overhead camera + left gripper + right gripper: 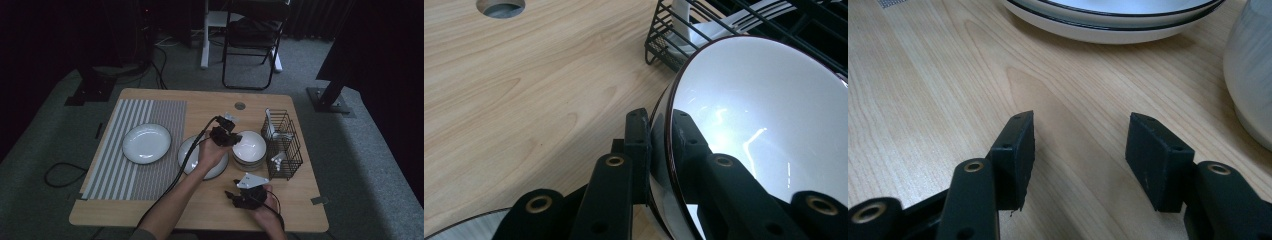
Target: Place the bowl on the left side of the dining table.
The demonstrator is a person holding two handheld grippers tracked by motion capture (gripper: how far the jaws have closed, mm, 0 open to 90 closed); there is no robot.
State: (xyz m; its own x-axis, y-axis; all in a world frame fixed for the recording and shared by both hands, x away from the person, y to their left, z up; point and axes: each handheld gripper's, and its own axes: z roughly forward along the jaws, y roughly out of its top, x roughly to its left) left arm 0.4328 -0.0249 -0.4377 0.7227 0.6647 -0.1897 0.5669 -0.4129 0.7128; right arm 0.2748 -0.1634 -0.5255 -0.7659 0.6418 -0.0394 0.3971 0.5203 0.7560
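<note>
Pinching the top bowl's (764,115) rim, left claw (659,135) clamped; right claw (1078,150) gapes over bare table (923,100)

High view is dim – room around my table (210,100) drops to near black, pic soft and grainy w/ little contrast. My left gripper view is bright: strong white glare streaks on the bowl (764,115), jaws close up slightly soft. Right gripper view evenly lit, soft shadows on the wood under the jaws – far plates blurred.
</note>
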